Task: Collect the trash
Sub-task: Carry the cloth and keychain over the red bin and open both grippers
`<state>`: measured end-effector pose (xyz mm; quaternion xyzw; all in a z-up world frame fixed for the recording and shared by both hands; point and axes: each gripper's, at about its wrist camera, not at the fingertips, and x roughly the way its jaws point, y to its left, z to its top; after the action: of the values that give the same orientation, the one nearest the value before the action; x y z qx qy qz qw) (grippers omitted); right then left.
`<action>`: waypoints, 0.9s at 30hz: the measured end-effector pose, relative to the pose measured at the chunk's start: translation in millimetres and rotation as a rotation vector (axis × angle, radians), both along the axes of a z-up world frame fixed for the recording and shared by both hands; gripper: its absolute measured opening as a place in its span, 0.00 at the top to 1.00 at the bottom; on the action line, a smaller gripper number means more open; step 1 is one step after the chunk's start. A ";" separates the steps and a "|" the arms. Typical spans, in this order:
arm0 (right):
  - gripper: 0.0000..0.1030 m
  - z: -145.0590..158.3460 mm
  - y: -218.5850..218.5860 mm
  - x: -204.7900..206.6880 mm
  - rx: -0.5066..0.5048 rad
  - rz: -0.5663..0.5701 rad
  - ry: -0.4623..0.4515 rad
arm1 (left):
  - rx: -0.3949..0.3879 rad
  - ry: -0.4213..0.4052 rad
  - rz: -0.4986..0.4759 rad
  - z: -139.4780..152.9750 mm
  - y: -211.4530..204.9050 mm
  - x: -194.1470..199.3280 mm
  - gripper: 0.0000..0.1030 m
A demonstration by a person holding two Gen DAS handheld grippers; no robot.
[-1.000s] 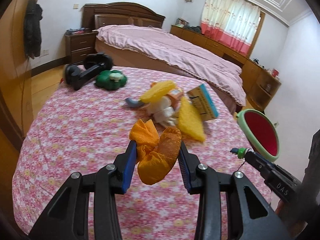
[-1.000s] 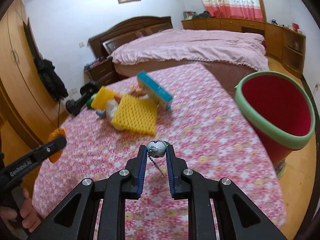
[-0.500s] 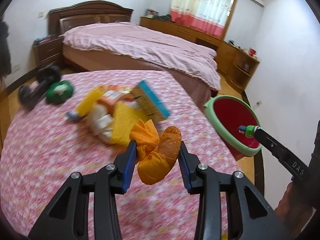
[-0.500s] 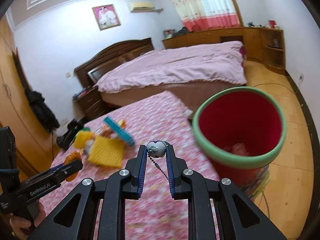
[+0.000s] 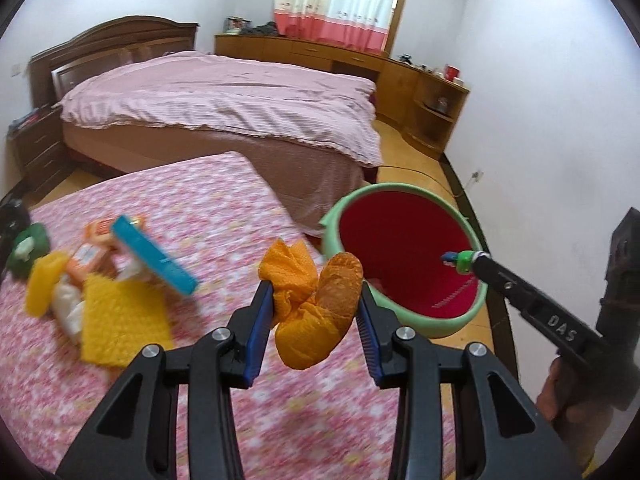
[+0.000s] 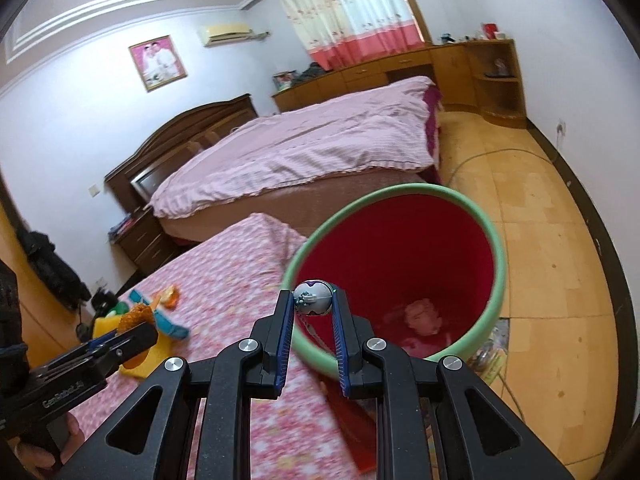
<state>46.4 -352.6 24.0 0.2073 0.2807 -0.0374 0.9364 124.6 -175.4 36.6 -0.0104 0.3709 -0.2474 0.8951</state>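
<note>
Holding two pieces of trash, both tongs are loaded and face the bin. The left tongs (image 5: 316, 310) are clenched on an orange crumpled wad (image 5: 310, 306). It looks like soft netting or cloth, light and compressible. It bulges above and sags below the pads, so the grip sits across its middle; a soft wad like this may cling to the ribbed blue pads when let go. The right tongs (image 6: 313, 308) are clenched on a small round keychain ball (image 6: 313, 298). It appears hard, smooth and light, pinched across its widest part at the very tips, with a thin bead chain (image 6: 312, 330) hanging loose below. A hard sphere held this way can squirt out if pressure shifts.

Beyond the tips, the ball hangs at the near rim of the red bin (image 6: 496, 248), which stands on the floor just beside the bench (image 5: 200, 200). The wad is still over the bench edge, near the rim. One pink item (image 6: 424, 314) lies in the bin's bottom. Further back on the bench lies a pile of remaining trash (image 5: 108, 276), blurred: yellow sponge-like pieces, wrappers and a teal box. A bed (image 5: 224, 100) stands behind.
</note>
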 end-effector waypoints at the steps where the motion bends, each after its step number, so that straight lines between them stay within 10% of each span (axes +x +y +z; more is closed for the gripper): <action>1: 0.81 -1.8 -4.0 1.7 0.008 -0.008 0.003 | -0.001 0.000 -0.011 -0.4 -5.1 2.2 0.61; 27: 0.80 -42.1 -65.3 14.4 0.058 -0.116 0.065 | 0.052 0.041 -0.185 -41.8 -107.7 58.0 0.48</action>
<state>60.9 -418.0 -18.1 0.2489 0.2995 -0.0904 0.9166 182.6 -283.1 -5.3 0.0423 0.3946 -0.3192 0.8606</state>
